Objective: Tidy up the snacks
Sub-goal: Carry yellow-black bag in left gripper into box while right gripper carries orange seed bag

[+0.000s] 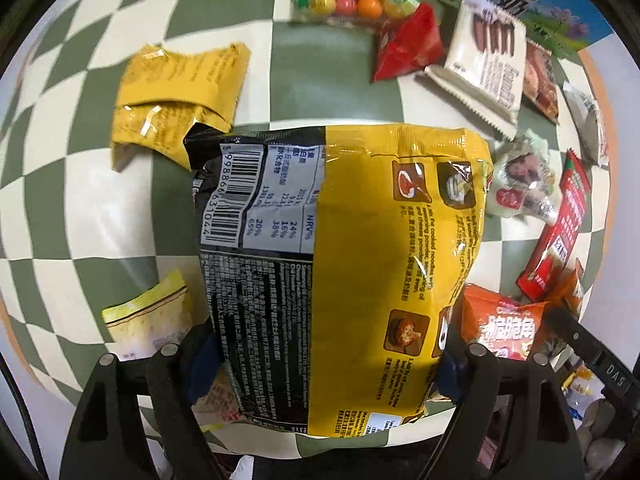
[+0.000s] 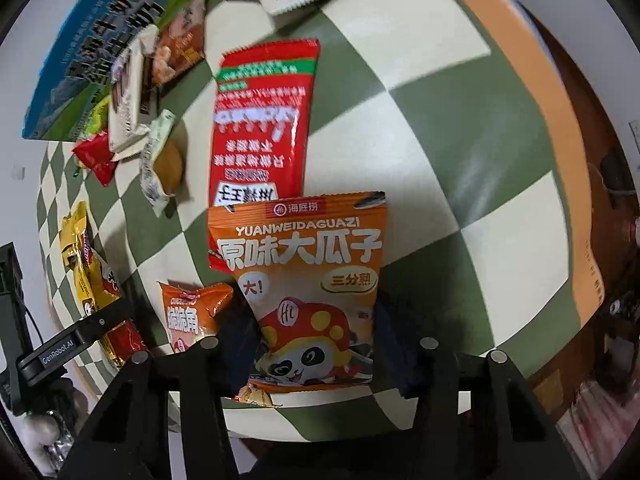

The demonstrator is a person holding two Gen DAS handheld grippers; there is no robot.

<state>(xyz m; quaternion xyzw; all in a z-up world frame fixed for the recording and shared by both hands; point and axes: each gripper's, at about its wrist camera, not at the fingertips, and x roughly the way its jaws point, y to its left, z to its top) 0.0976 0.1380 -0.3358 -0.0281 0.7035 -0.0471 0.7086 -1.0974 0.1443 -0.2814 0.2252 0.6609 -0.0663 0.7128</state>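
The left claw [image 1: 324, 364] grips a yellow-black noodle packet [image 1: 340, 264], filling mid-frame over the checkered table [image 1: 72, 208]. The right claw [image 2: 316, 344] holds an orange sunflower-seed packet [image 2: 308, 280]; a red sachet [image 2: 262, 120] lies just above it.

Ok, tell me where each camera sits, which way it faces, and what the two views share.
Left wrist: on the left gripper, looking along its fingers down at the checkered table; the fingers clamp a yellow noodle pack.
Right wrist: on the right gripper, looking down at the table; an orange seed packet sits between its fingers.
Shared: the long red packet, the small orange snack bag and the blue box.
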